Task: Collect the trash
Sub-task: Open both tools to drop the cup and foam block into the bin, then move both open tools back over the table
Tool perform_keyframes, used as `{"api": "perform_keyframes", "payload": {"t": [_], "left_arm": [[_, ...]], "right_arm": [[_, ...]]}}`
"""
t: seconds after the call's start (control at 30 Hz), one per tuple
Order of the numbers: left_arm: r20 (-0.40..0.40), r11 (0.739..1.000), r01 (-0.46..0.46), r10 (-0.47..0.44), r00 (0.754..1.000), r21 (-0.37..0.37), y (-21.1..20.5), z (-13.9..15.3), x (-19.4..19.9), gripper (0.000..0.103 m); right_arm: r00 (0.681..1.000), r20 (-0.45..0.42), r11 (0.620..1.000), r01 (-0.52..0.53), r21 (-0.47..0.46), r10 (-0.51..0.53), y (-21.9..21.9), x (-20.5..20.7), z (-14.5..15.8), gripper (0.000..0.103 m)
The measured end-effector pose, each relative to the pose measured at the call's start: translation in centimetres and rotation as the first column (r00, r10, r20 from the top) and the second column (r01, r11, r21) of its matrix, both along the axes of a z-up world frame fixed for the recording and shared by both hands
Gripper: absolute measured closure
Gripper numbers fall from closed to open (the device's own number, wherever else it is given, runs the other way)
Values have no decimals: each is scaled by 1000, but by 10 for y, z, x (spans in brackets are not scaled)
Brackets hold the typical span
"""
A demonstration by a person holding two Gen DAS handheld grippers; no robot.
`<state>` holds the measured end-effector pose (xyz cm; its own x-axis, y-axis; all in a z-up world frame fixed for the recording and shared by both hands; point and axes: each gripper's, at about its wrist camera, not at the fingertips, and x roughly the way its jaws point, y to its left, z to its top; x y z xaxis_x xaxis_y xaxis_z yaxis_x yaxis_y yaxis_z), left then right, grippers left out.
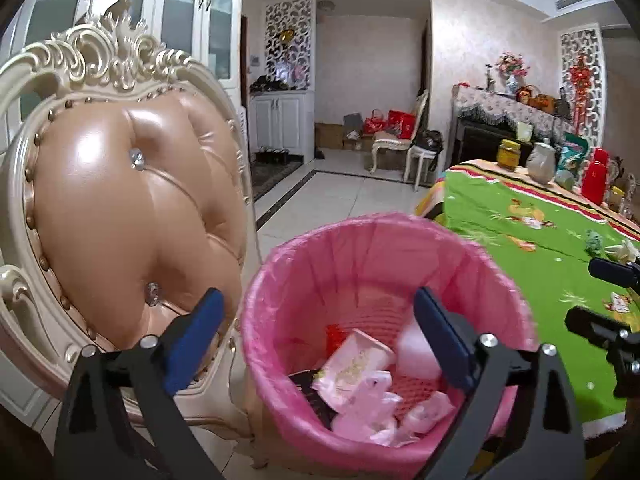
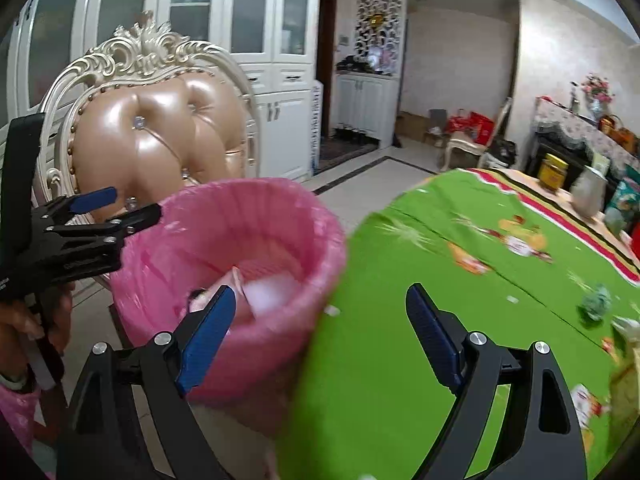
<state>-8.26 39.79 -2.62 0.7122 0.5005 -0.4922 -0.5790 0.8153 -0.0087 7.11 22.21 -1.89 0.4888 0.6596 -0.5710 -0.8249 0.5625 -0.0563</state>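
Observation:
A bin with a pink liner [image 1: 384, 256] stands between a chair and the table; it holds several pieces of trash, among them a pale carton [image 1: 356, 364] and crumpled tissues [image 1: 372, 412]. My left gripper [image 1: 320, 320] is open and empty, just above the bin's near rim. The bin also shows in the right wrist view [image 2: 240, 220]. My right gripper [image 2: 320, 312] is open and empty, over the bin's right rim and the table edge. Crumpled green trash [image 2: 596, 304] and pale trash [image 2: 628, 326] lie on the green tablecloth [image 2: 460, 320] at the right.
An ornate cream chair with tan padding [image 1: 132, 200] stands left of the bin. At the table's far end stand a yellow jar [image 1: 509, 154], a white teapot [image 1: 542, 164] and a red flask [image 1: 594, 184]. Tiled floor [image 1: 340, 188] lies beyond the bin.

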Motion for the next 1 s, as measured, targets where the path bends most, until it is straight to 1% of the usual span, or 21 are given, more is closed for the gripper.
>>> {"api": "perform_keyframes", "payload": {"t": [0.03, 0.1, 0.2, 0.27, 0.33, 0.4, 0.43, 0.47, 0.5, 0.53, 0.6, 0.63, 0.67, 0.73, 0.77, 0.8, 0.9, 1.0], "left_arm": [[14, 1000, 20, -20, 1000, 3, -9, 4, 0, 5], [39, 999, 50, -50, 998, 3, -20, 10, 2, 5], [62, 989, 145, -145, 988, -1, -49, 20, 14, 5], [53, 976, 220, -220, 974, 13, -76, 24, 28, 5], [26, 959, 282, -283, 959, 31, -103, 24, 47, 5], [2, 940, 337, -337, 941, 45, -128, 24, 62, 5], [-7, 927, 371, -371, 929, 49, -144, 24, 70, 5], [-11, 910, 412, -412, 911, 45, -162, 24, 79, 5], [-13, 900, 433, -433, 901, 42, -171, 24, 83, 5], [-20, 883, 467, -467, 884, 36, -188, 23, 92, 5], [-27, 850, 525, -525, 851, 29, -222, 22, 109, 5], [-31, 838, 545, -544, 838, 29, -236, 20, 117, 5], [-36, 830, 558, -557, 830, 30, -246, 19, 123, 5], [-43, 803, 595, -594, 803, 24, -275, 18, 143, 5], [-43, 795, 606, -605, 795, 20, -285, 17, 153, 5], [-41, 791, 611, -610, 791, 17, -290, 17, 160, 5], [-29, 798, 603, -602, 798, 8, -320, 17, 193, 5], [-38, 790, 613, -613, 789, 5, -343, 15, 217, 5]], "right_arm": [[1000, 1, 1000, 21, 3, -21, -12, 2, 2, 21], [999, 1, 999, 51, 7, -51, -29, 5, 5, 21], [993, 15, 993, 114, 21, -114, -64, 13, 12, 21], [985, 22, 985, 169, 33, -170, -92, 20, 17, 21], [976, 27, 976, 214, 42, -215, -114, 27, 20, 21], [959, 25, 959, 279, 49, -281, -148, 38, 22, 21], [953, 20, 952, 301, 51, -303, -160, 42, 21, 21], [942, 13, 941, 335, 54, -336, -177, 47, 21, 21], [930, 9, 929, 367, 56, -368, -194, 52, 20, 21], [921, 7, 920, 388, 55, -389, -205, 56, 20, 21], [892, 4, 891, 451, 56, -452, -240, 63, 18, 21], [883, 1, 881, 469, 58, -470, -252, 65, 17, 21], [867, -11, 865, 498, 64, -499, -273, 68, 16, 21], [846, -28, 843, 533, 76, -532, -297, 73, 14, 21], [830, -41, 826, 557, 83, -556, -313, 76, 14, 21], [817, -53, 812, 577, 88, -575, -326, 79, 13, 21], [771, -68, 767, 637, 84, -633, -361, 95, 12, 21], [738, -83, 734, 675, 80, -670, -381, 115, 10, 21]]}}
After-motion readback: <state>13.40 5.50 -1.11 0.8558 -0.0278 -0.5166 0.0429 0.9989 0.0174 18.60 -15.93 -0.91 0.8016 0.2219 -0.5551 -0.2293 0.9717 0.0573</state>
